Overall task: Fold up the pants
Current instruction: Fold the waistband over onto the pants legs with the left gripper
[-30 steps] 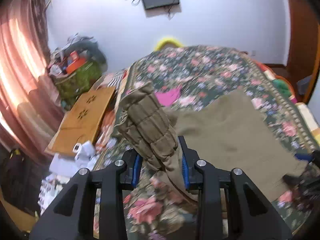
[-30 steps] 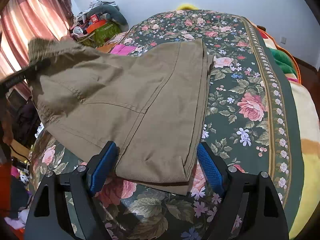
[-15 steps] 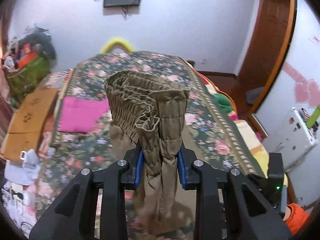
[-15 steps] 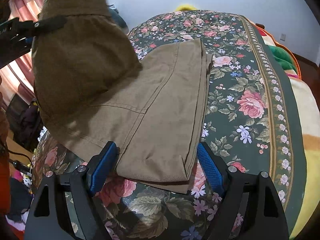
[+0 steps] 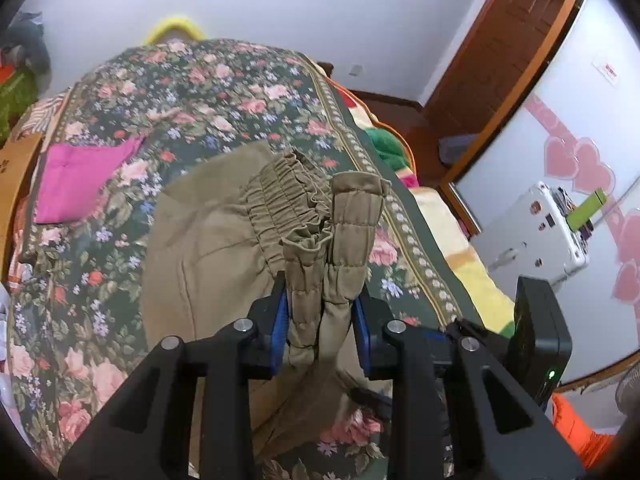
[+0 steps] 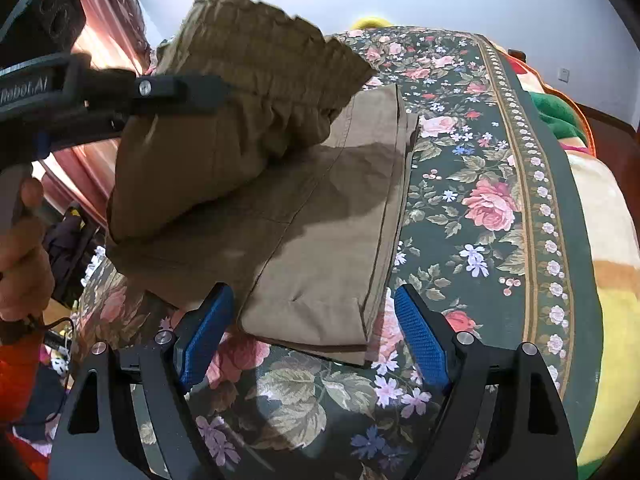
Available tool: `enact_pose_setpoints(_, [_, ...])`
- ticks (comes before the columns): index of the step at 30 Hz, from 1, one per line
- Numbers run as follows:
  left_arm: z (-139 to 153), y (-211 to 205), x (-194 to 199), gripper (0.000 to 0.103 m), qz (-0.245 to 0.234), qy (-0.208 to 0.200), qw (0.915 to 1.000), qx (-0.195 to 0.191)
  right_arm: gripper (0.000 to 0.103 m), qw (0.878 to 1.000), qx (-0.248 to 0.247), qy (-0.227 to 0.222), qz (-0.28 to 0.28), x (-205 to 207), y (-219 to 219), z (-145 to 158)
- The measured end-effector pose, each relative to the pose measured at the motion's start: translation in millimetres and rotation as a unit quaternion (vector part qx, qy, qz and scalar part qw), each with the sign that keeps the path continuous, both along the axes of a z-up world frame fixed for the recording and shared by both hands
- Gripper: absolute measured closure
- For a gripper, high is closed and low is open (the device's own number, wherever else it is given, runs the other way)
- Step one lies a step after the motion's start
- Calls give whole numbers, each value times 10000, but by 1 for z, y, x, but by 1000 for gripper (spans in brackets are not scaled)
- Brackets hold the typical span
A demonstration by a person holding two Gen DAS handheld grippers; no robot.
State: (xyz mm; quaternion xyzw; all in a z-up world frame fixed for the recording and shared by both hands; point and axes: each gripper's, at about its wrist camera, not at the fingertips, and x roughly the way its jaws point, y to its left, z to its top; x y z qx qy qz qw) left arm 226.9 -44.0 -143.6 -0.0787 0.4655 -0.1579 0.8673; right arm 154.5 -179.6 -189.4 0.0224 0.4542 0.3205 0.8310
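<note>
While the bed (image 6: 500,184) with its flowered cover fills most of both views, the olive pants (image 6: 332,240) lie across it, legs flat and stacked toward the near edge. Their gathered waistband (image 5: 320,216) is raised off the cover and carried over the flat legs — it casts a shadow on the cloth beneath. A pink cloth (image 5: 76,176) lies on the cover beyond the pants, well apart from them. At the far head of the bed a yellow curved thing (image 5: 176,26) shows against the wall.

Left claw (image 5: 320,316): pressed together on the bunched waistband, fabric standing up between its blue pads (image 5: 279,320). Right claw (image 6: 312,328): spread wide, low over the near end of the pants legs — one blue finger on each side of the hem, gripping nothing.
</note>
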Motion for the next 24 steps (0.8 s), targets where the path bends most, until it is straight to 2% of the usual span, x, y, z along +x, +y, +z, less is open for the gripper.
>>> enact_pose_setpoints(3, [1,-5,-6,72,-116,23,9998,179,23,10000,8,-15,-31,0,-3,1])
enact_pose_setpoints(5, [2,-3,-7,55,-175,73,9998,105,23,10000,22,-36,-65,1,-5,2])
enact_pose_setpoints(8, [7,6,-9,38,-87,-22,9998,-168,23,9999,25,-78,-140,2,-7,4])
enact_pose_setpoints(10, [11,12,-9,35,29,-138,9998,-122,23,9998,2,-110,-178,2,-9,6])
enact_pose_setpoints(12, [14,20,-6,33,190,-245,9995,87,23,9997,-14,-125,-195,2,-12,6])
enact_pose_setpoints(15, [15,35,6,30,420,-322,9972,521,23,9996,-63,-157,-247,3,-16,8])
enact_pose_setpoints(17, [14,48,20,24,545,-375,9941,859,23,9993,-98,-205,-299,4,-20,9])
enact_pose_setpoints(19, [12,60,33,23,641,-398,9913,1082,23,9990,-117,-244,-359,4,-25,11])
enact_pose_setpoints(21, [7,73,54,22,670,-327,9890,1276,23,9985,-109,-270,-455,5,-31,14])
enact_pose_setpoints(24, [-3,89,81,22,682,-137,9885,1345,23,9976,-65,-279,-627,8,-41,17])
